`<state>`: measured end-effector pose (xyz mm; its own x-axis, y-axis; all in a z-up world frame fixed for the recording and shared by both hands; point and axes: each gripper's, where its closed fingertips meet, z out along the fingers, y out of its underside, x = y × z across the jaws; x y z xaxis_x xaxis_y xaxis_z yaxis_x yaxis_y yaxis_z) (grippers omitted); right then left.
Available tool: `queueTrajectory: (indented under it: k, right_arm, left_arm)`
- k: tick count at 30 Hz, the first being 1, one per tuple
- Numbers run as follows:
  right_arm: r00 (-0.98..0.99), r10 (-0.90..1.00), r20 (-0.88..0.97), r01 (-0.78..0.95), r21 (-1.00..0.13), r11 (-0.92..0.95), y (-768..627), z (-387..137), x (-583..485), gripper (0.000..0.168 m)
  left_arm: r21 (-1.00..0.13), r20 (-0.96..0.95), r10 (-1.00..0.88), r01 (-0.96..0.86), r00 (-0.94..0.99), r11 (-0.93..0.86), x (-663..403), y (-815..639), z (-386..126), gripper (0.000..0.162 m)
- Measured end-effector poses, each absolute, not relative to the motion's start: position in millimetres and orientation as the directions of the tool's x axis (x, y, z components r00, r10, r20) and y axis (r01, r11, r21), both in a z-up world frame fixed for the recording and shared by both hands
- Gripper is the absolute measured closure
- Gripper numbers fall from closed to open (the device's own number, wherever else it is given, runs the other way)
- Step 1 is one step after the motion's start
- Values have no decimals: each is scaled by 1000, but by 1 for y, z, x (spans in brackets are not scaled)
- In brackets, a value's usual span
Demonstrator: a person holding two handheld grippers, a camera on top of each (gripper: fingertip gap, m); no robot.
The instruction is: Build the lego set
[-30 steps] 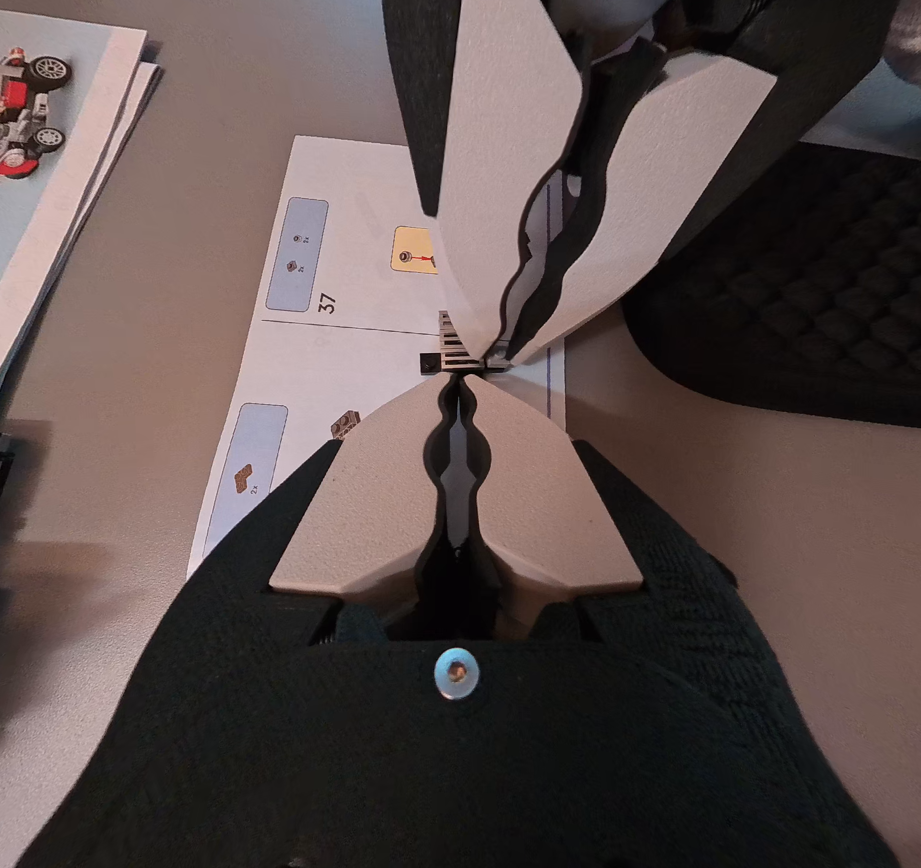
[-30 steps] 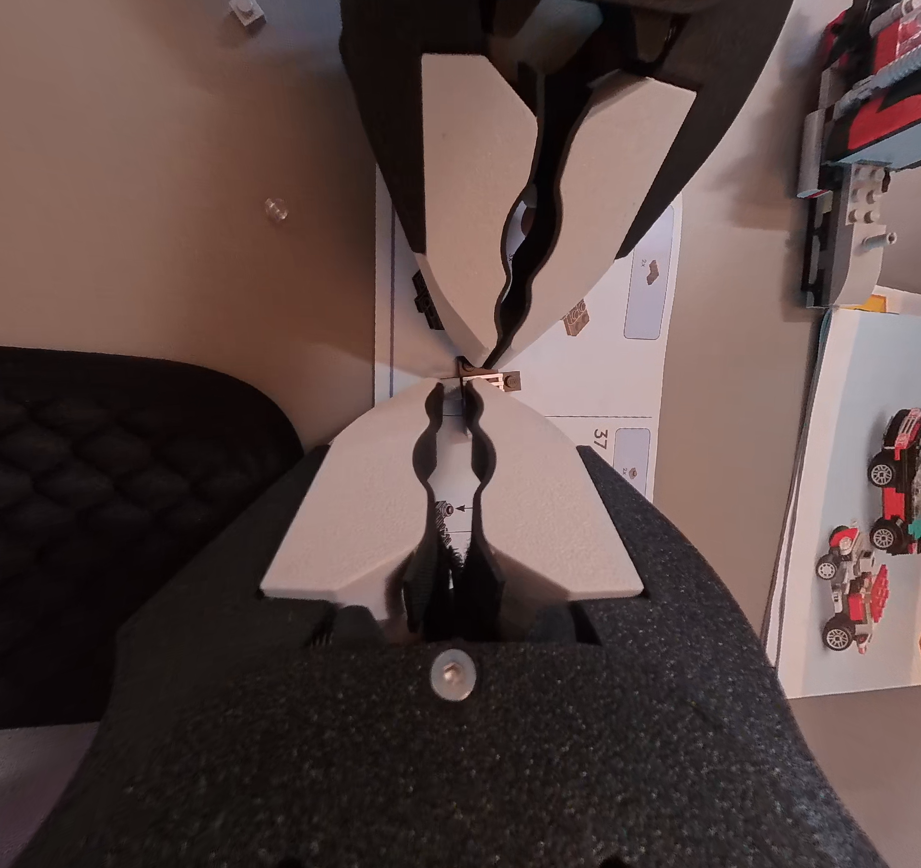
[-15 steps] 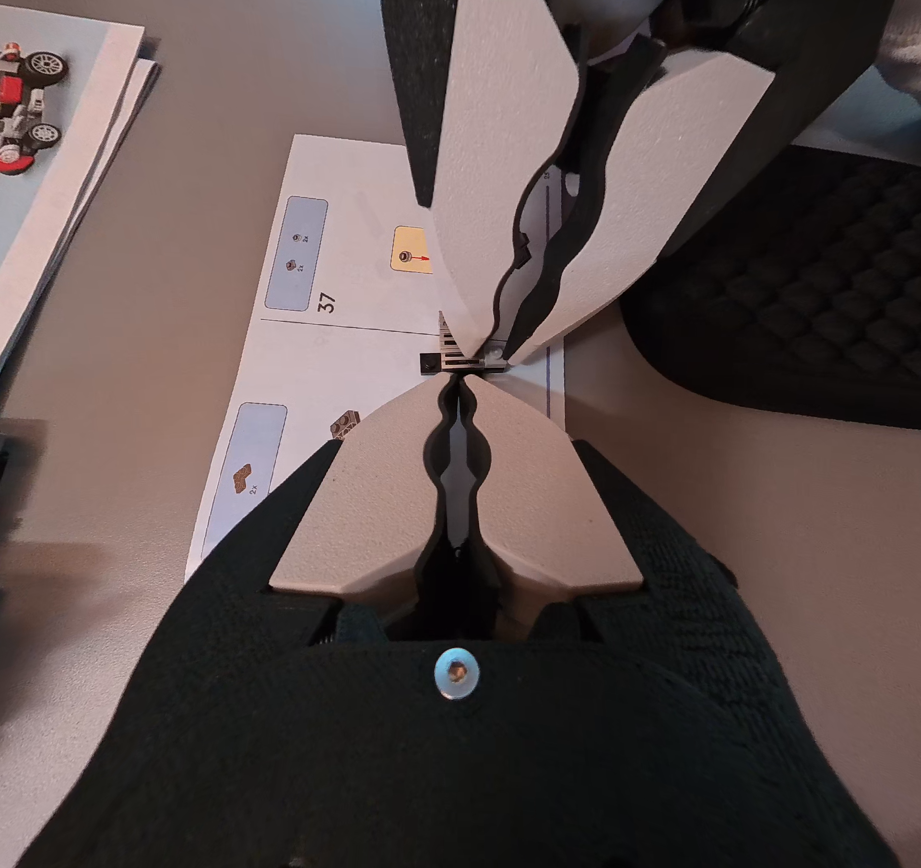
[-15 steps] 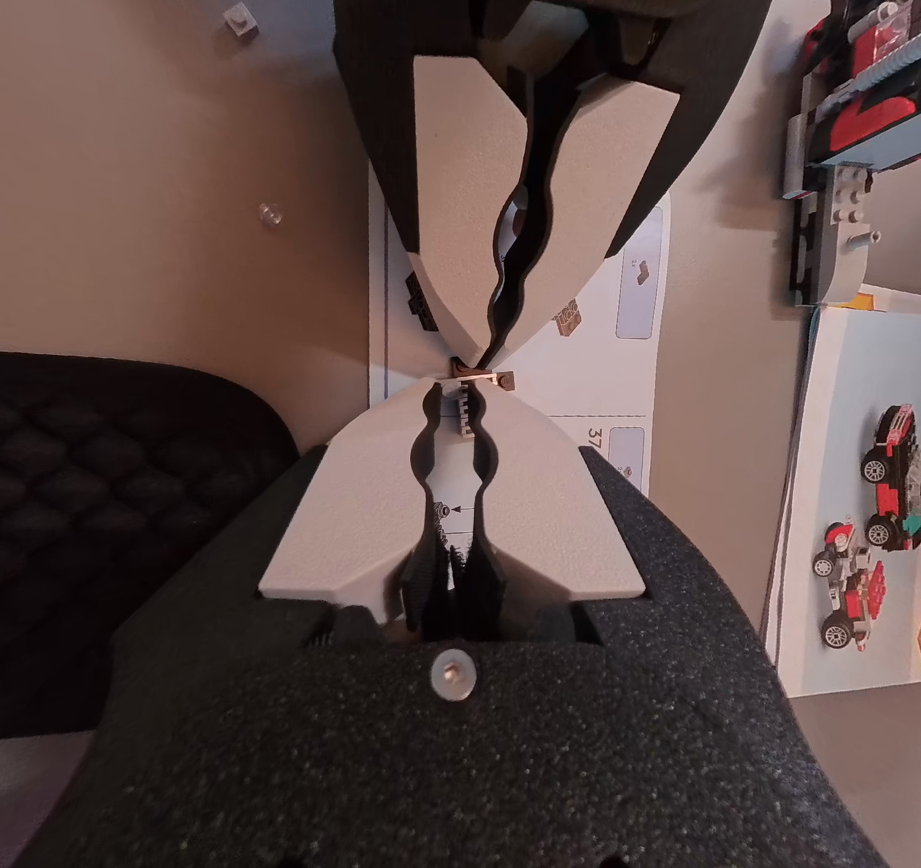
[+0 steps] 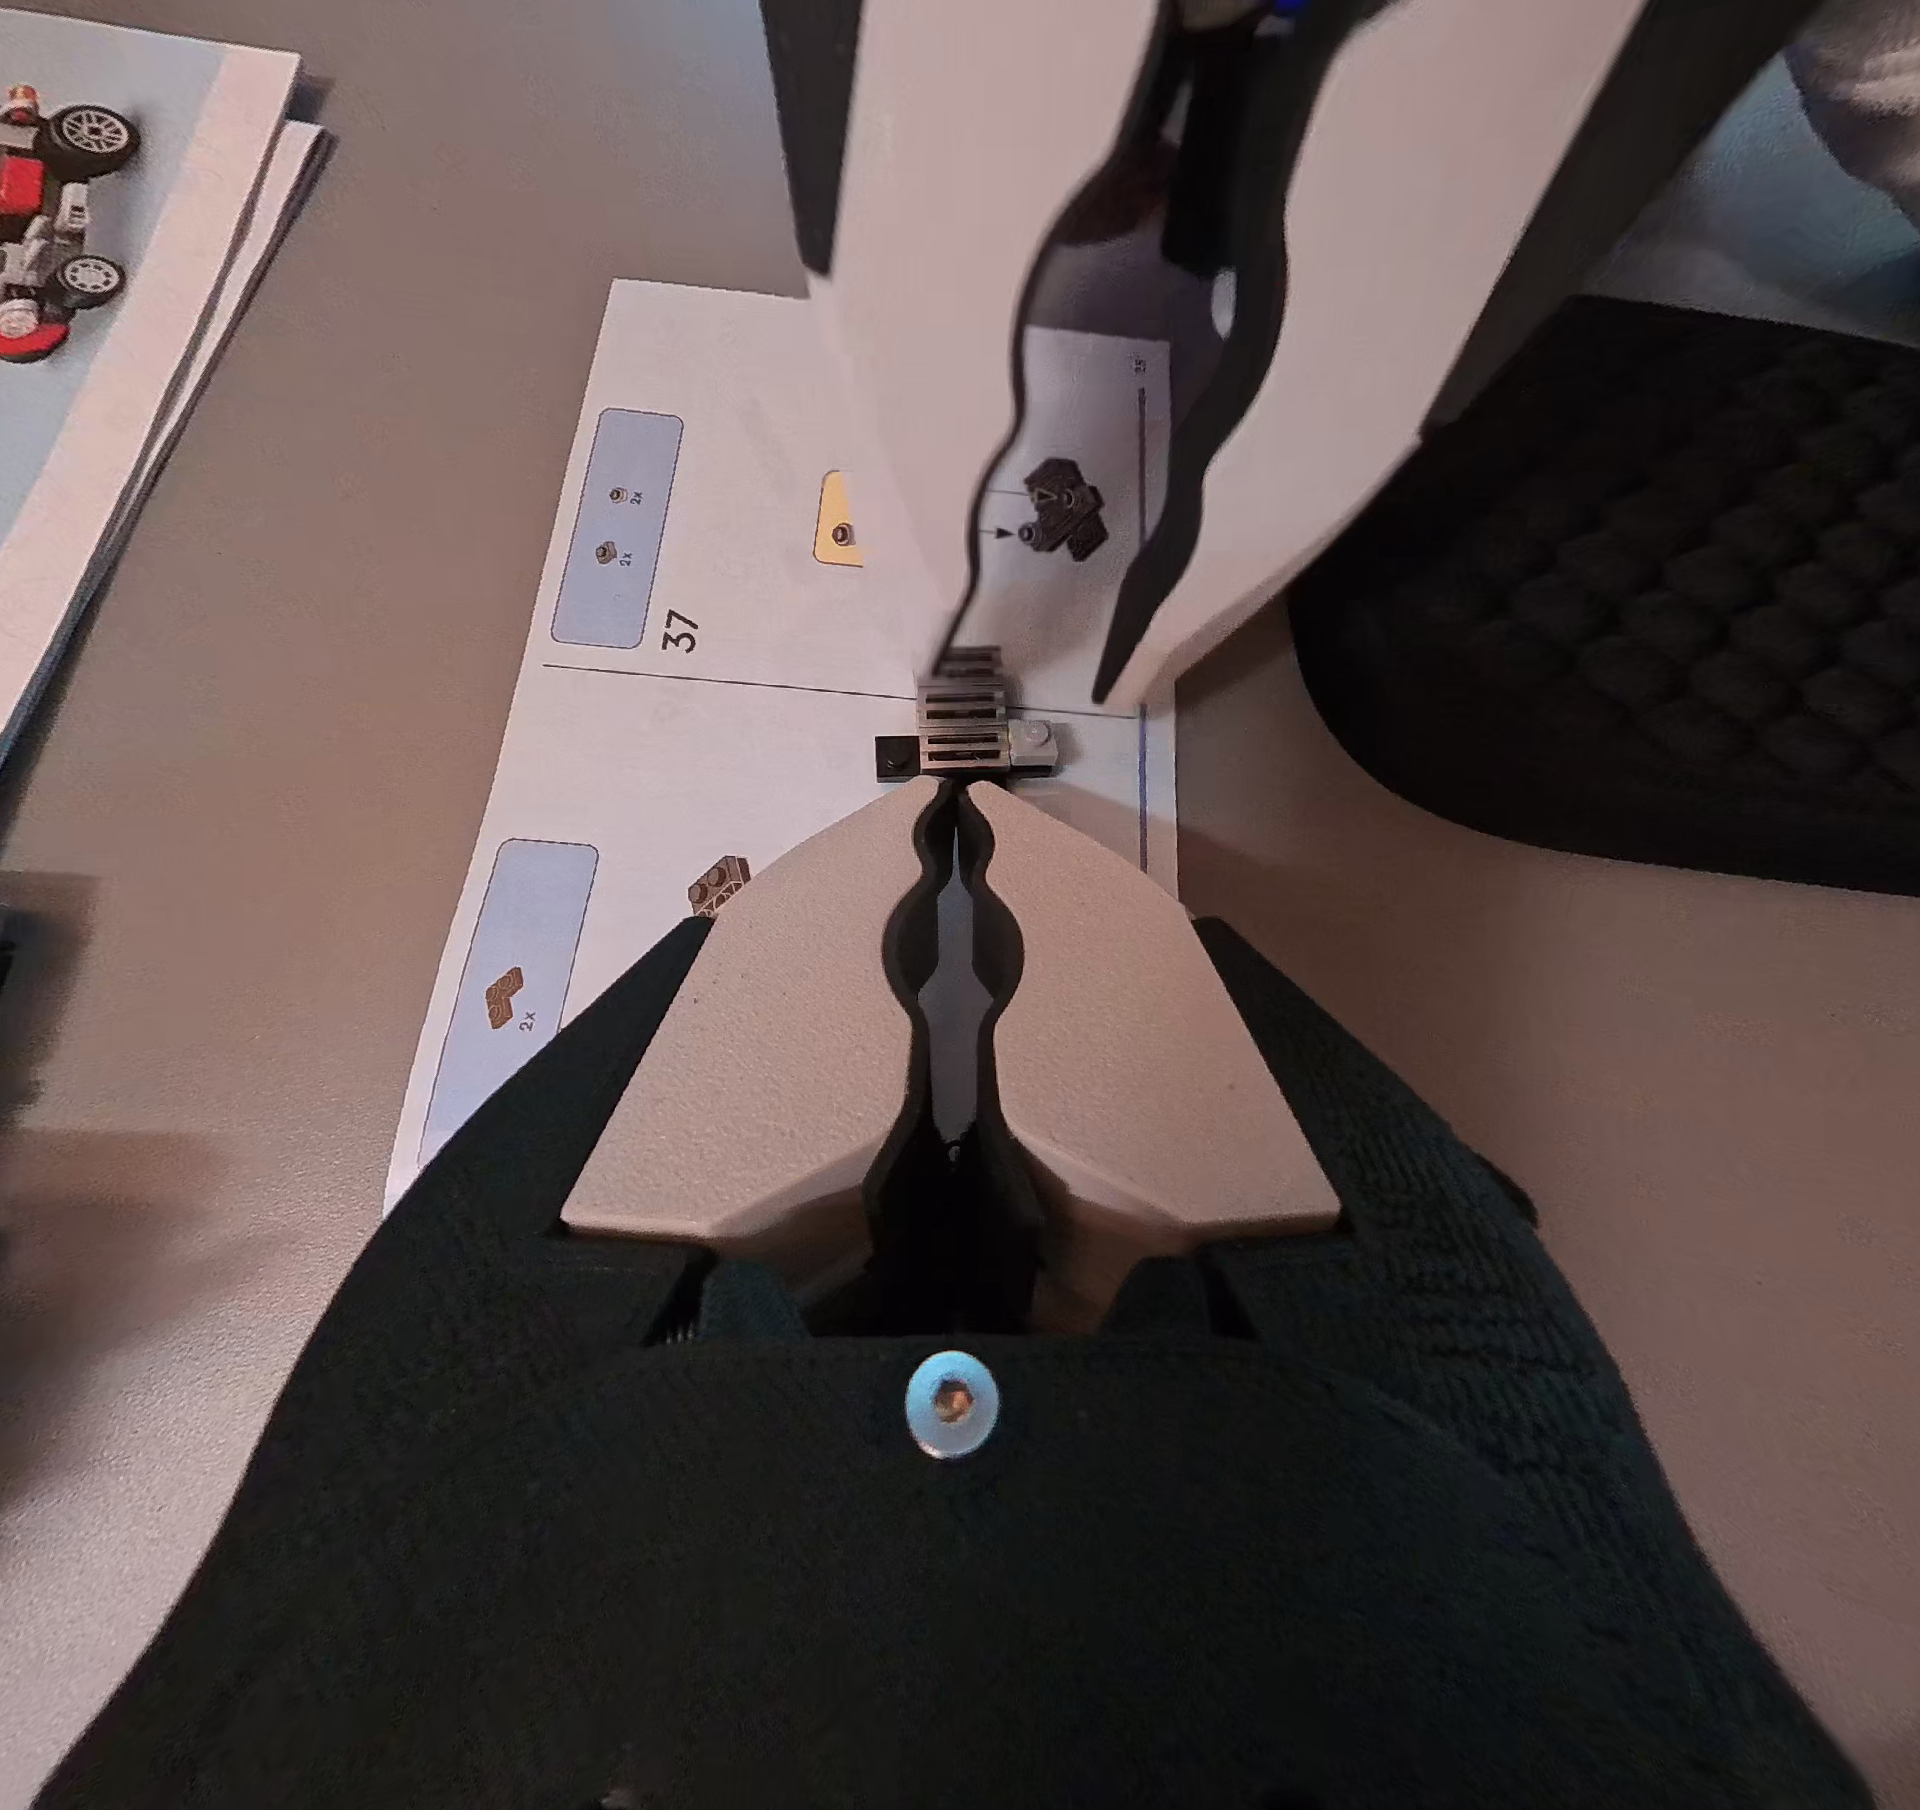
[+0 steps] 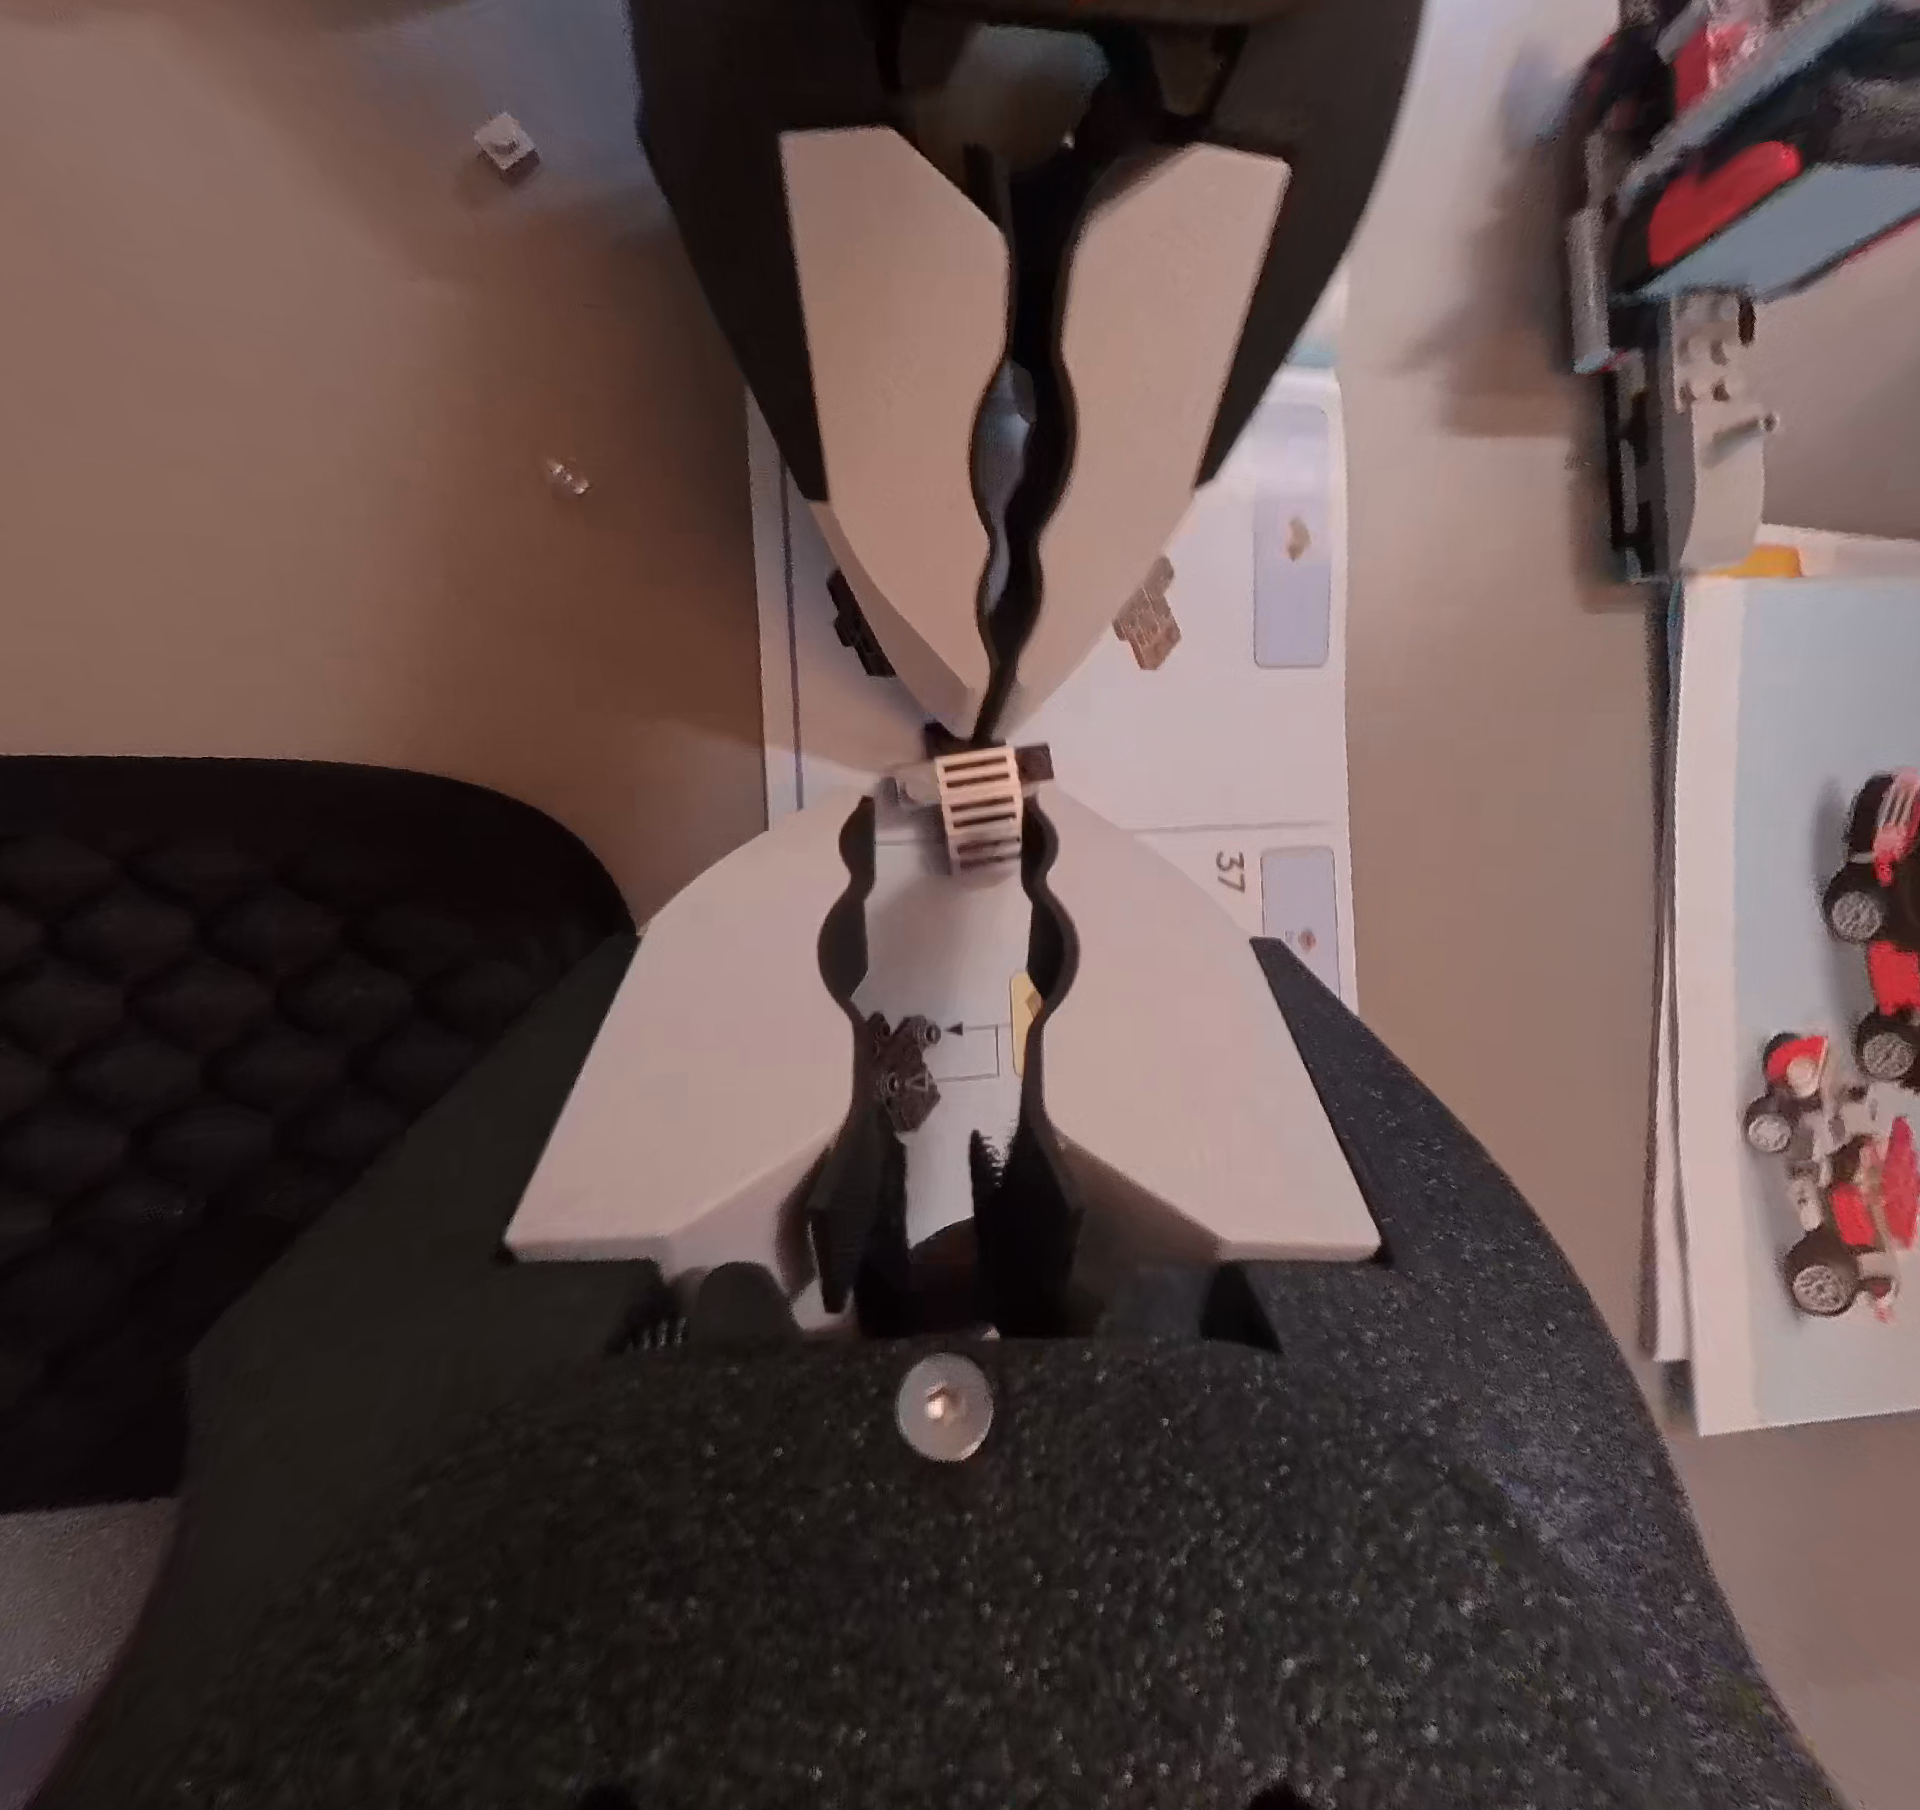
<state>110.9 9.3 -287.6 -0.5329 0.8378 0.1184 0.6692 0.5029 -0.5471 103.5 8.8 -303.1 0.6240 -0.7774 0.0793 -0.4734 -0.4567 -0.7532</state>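
The left tongs (image 5: 954,796) pinch the little lego piece (image 5: 968,727) right at their tips, its long side lying crossways, while the right tongs (image 6: 951,810) stand spread wide around its grille end.

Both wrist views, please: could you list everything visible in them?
Small lego assembly: one, grey grille on black and light grey plates, held above the sheet.
Instruction sheet: one, white, beneath the tongs.
Booklets: stacked, pale blue covers, beside the sheet.
Partly built vehicle: one, red, grey and black, on the table.
Loose pieces: one grey, one clear, on the table.
Black quilted pad: one, opposite the booklets.
Left tongs: closed on the assembly.
Right tongs: open.
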Motion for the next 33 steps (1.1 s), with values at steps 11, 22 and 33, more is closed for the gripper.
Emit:
queueTrajectory:
  k: [11,22,33]
  right_arm:
    - [-571,819,55,603,-649,464,21,-304,109,143]
    - [-556,831,-14,575,-728,372,18,-301,107,151]
    - [-434,899,58,596,-730,334,15,-265,99,151]
  left_arm:
    - [-753,76,-778,-475,624,-455,103,9,-303,161]
    - [-749,126,-750,-434,650,-501,99,6,-300,149]
    - [-563,822,-328,584,465,-585,86,-28,-213,116]
